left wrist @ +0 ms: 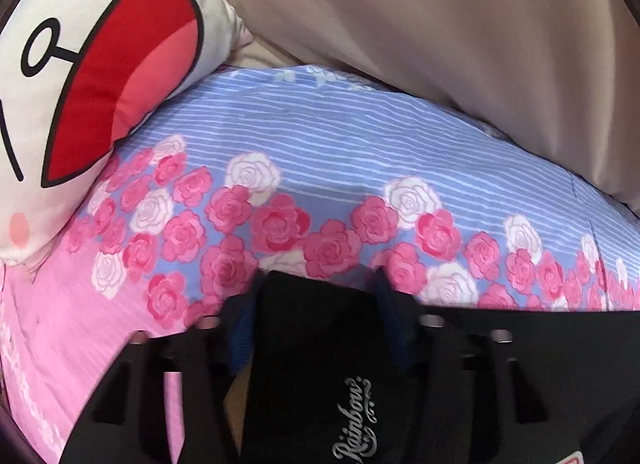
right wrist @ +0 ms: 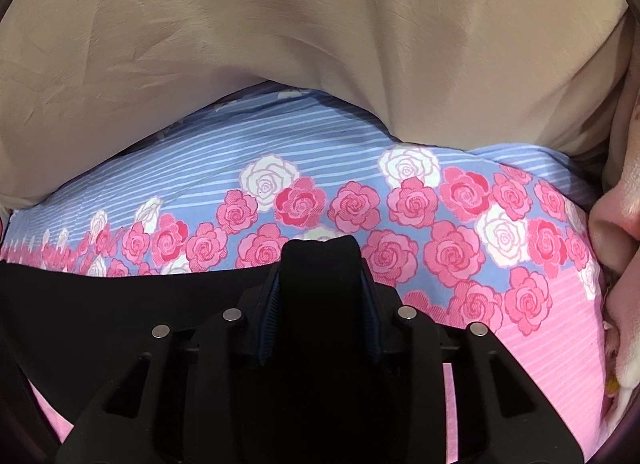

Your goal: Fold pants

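My left gripper (left wrist: 318, 284) pinches a fold of the black pants (left wrist: 320, 344), the cloth bunched up between both blue-padded fingers. My right gripper (right wrist: 320, 256) is clamped on the same pants (right wrist: 100, 304) as well, with a hump of black fabric rising between its pads. The garment runs across just below my fingertips in both views, lying on the rose-printed bedsheet (left wrist: 320, 167).

Ahead of the left gripper, up and to the left, a white cartoon pillow (left wrist: 92, 75) with a big red mouth presses onto the sheet. Ahead and to the right, a beige blanket (left wrist: 440, 35) bulges over the striped blue part of the sheet. In front of the right gripper, that blanket (right wrist: 280, 23) fills the whole far side. At its far right edge, some pale soft thing (right wrist: 620, 203) crowds in; I cannot tell what it is.

On the pants below my left fingers, silver script reads "Rainbow" (left wrist: 354, 420).
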